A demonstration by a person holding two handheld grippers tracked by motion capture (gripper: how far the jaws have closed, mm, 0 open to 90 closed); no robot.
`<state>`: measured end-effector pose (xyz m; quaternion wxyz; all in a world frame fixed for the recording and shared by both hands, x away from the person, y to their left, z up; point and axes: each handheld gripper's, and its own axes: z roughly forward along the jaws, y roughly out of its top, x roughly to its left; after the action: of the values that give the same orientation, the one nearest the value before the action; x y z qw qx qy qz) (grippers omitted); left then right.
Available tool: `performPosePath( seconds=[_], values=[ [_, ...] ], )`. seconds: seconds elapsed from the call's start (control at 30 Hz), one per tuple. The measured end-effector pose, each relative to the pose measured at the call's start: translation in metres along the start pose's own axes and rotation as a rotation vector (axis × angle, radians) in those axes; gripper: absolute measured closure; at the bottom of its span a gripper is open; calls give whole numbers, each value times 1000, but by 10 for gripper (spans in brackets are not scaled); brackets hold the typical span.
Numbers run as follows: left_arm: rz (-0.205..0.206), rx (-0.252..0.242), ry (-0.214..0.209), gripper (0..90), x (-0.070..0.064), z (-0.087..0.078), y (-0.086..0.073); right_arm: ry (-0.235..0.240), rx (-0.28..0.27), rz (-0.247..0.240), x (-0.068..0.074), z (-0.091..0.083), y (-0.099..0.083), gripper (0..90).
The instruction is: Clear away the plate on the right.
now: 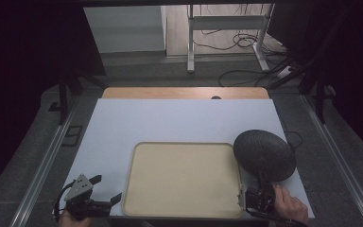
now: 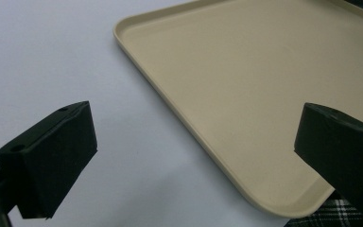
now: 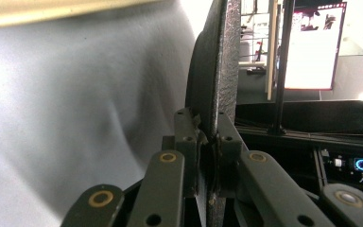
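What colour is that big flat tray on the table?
The tray is plain beige, with no pattern. It shows best in the high view.

The dark round plate (image 1: pixel 264 153) sits at the right side of the table, just past the right edge of the beige tray (image 1: pixel 182 208), its near rim caught in the right gripper (image 1: pixel 259 193). From above, its face is a rough, speckled black oval, tilted up off the white tabletop rather than lying flat. In the right gripper view the plate (image 3: pixel 220 71) shows edge-on, a thin, grainy black slab rising straight up between the 2 jaws, which press on both of its faces. The tray is flat, rectangular with rounded corners and a low raised lip.
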<state>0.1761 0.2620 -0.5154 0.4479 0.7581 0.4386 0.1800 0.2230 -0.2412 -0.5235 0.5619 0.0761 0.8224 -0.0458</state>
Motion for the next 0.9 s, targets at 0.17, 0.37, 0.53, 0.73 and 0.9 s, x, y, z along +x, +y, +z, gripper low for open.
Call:
performPosePath(
  seconds=[0.17,0.37,0.53,0.73,0.9],
  values=[
    [-1,-1,0,0,0,0,0,31,-25,-11,-1,-4,2,831],
    [-1,-2,1,0,0,0,0,17,-84,-7,-1,-8,7,831],
    [-2,-2,1,0,0,0,0,4,-98,-22,-3,-15,14,829],
    [-2,-1,1,0,0,0,0,14,-112,-25,-4,-21,20,825],
    [-3,0,1,0,0,0,0,9,-169,-26,-2,-22,26,822]
  ],
)
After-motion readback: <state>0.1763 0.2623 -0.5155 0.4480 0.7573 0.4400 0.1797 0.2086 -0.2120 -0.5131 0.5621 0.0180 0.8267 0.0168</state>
